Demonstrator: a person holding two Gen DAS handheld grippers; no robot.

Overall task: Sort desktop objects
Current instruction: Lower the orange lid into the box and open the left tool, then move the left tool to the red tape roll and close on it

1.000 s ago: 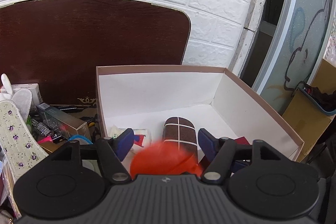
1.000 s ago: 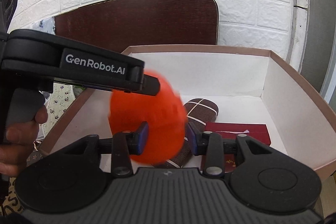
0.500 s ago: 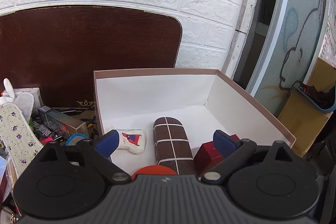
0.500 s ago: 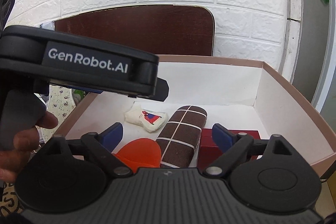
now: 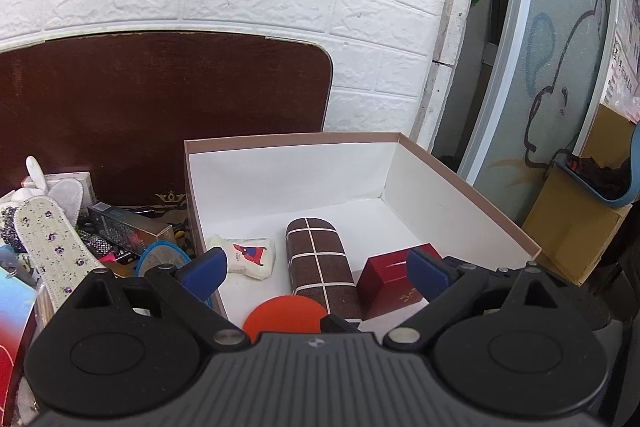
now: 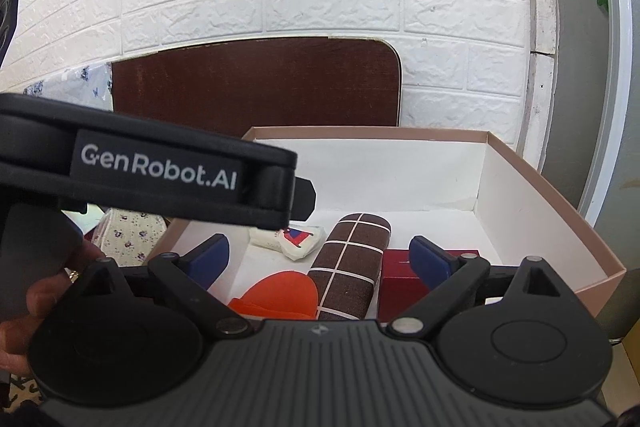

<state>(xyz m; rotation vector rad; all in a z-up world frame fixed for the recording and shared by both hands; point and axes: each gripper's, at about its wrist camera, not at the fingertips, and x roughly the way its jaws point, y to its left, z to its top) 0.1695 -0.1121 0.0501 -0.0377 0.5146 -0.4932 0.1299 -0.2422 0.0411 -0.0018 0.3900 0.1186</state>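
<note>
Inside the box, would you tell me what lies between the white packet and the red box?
The brown checked case lies between the white packet and the red box, clearest in the left wrist view.

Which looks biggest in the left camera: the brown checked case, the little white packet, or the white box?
1. White box, by far.
2. Brown checked case.
3. Little white packet.

The case lies slightly nearer the camera, but it clearly looks larger than the packet.

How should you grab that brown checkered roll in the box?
Grip the brown checkered roll across its narrow middle, coming from above, probably. It lies flat and long on the floor of the box, with the white packet on one side and the red case close on the other.
</note>
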